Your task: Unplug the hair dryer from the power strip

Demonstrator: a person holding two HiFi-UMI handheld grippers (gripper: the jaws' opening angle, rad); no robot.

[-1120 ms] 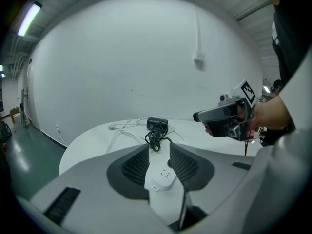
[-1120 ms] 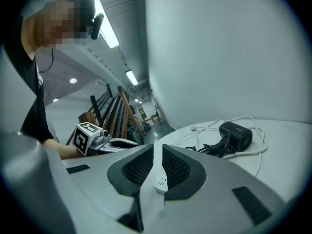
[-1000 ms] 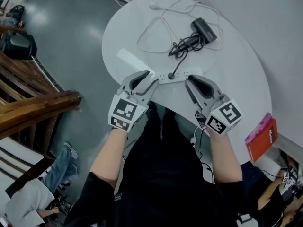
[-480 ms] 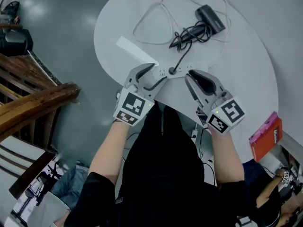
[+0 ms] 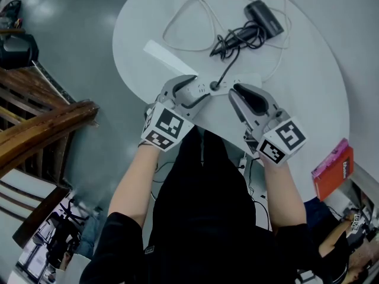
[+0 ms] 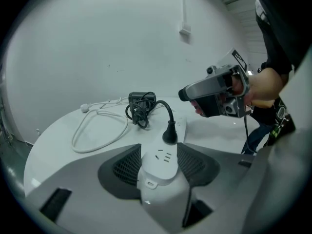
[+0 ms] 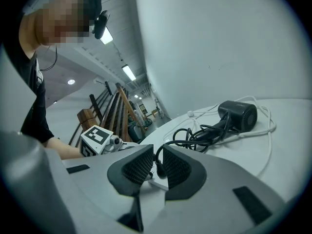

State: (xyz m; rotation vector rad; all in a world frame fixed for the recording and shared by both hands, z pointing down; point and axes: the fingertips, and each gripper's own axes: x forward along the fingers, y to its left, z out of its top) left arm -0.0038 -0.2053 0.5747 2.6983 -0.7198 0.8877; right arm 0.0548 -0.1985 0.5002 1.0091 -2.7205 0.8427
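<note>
Left hand-held gripper (image 5: 200, 87) stands released, its jaws having just been opening, and the near left end of the power strip (image 6: 158, 160) sits between the pads without being squeezed yet. I have it there to pin the strip to the bench (image 5: 296, 99), so that it doesn't lift when the plug is pulled.

The right hand-held gripper (image 5: 237, 90) is just right of the black plug (image 6: 169, 134), which stands upright in a socket near the middle of the strip. Its jaws are a narrow gap apart and lined up on the plug, but they aren't on it as far as I can tell. The hair dryer (image 5: 265, 18) lies well apart at the far side, its black cord (image 5: 228, 70) bunched beside it and running back to the plug.

Both my forearms reach in from the near edge. The left hand-held gripper tips down onto the strip, the right one lies flatter, and the marker cubes face up at me.
</note>
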